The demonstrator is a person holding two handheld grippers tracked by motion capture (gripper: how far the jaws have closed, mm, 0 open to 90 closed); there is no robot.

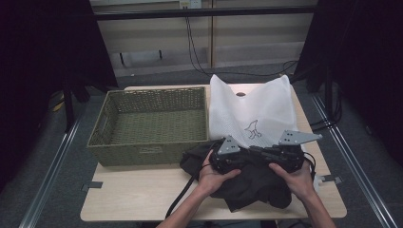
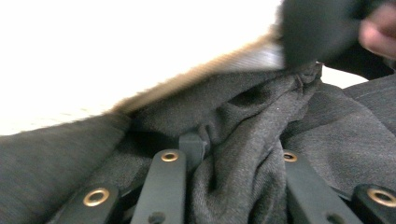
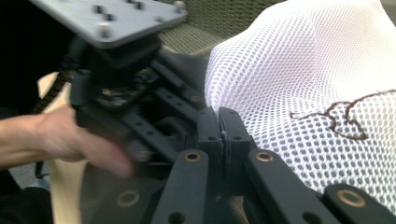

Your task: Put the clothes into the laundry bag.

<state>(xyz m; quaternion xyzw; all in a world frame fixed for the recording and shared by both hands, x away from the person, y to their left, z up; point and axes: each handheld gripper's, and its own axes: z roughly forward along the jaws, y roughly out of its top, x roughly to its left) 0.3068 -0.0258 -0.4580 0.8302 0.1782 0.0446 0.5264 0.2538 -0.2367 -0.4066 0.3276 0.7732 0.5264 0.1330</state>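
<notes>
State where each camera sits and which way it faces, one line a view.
High view: above the person's side, looking forward and down on the table, basket, mesh bag; forearms and both claws show.
Left gripper view: on the left claw, facing the dark cloth; own jaws show.
Right gripper view: on the right claw, facing the mesh bag; the other hand shows.
All share the dark cloth.

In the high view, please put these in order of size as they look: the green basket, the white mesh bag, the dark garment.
1. Green basket, clearly largest.
2. White mesh bag and dark garment: they look alike, and the garment partly covers the bag, so I leave them unranked.
</notes>
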